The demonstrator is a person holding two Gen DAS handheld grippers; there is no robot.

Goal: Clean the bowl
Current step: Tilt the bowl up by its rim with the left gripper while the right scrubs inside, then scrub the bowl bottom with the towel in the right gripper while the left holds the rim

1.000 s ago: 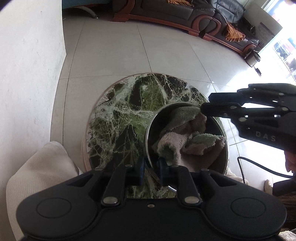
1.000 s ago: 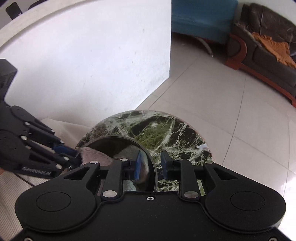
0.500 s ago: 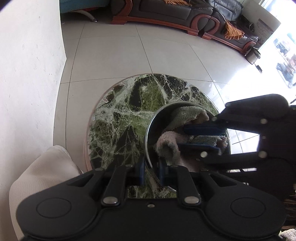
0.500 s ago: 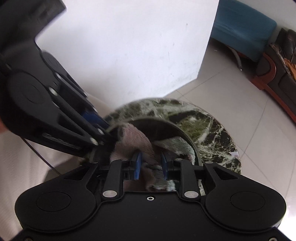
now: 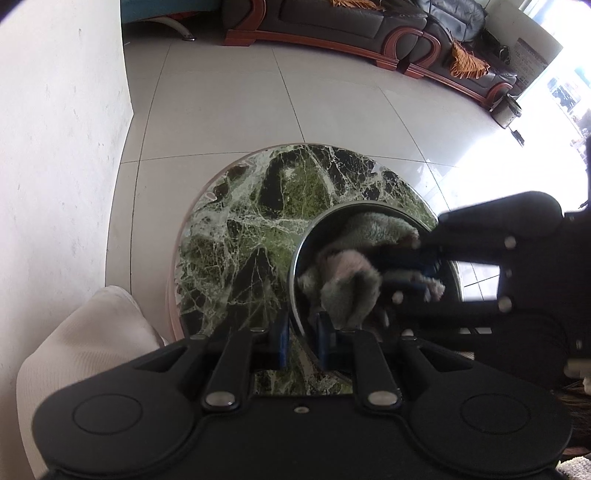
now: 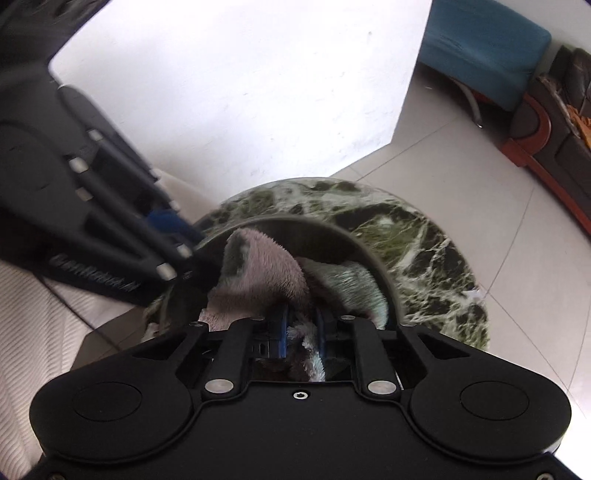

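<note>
A shiny metal bowl (image 5: 295,266) sits at the right edge of a round green marble table (image 5: 258,206). A fluffy pink and green cloth (image 5: 351,291) lies bunched inside it. My left gripper (image 5: 301,332) is shut on the bowl's near rim, one pad outside and one inside. My right gripper (image 5: 384,271) reaches into the bowl from the right. In the right wrist view its jaws are closing, and my right gripper (image 6: 301,328) pinches a fold of the cloth (image 6: 262,269) between its blue pads. The left gripper (image 6: 195,251) shows there at the bowl rim (image 6: 332,227).
A white wall (image 5: 55,147) stands close on the left of the table. A white ribbed cushion (image 5: 81,339) lies below the table's near left edge. A dark leather sofa (image 5: 369,26) and a blue seat (image 6: 480,44) stand across the tiled floor (image 5: 240,92).
My right gripper came down from above the bowl's rim into the bowl and its pads closed in on the cloth. The left gripper and the bowl stayed put.
</note>
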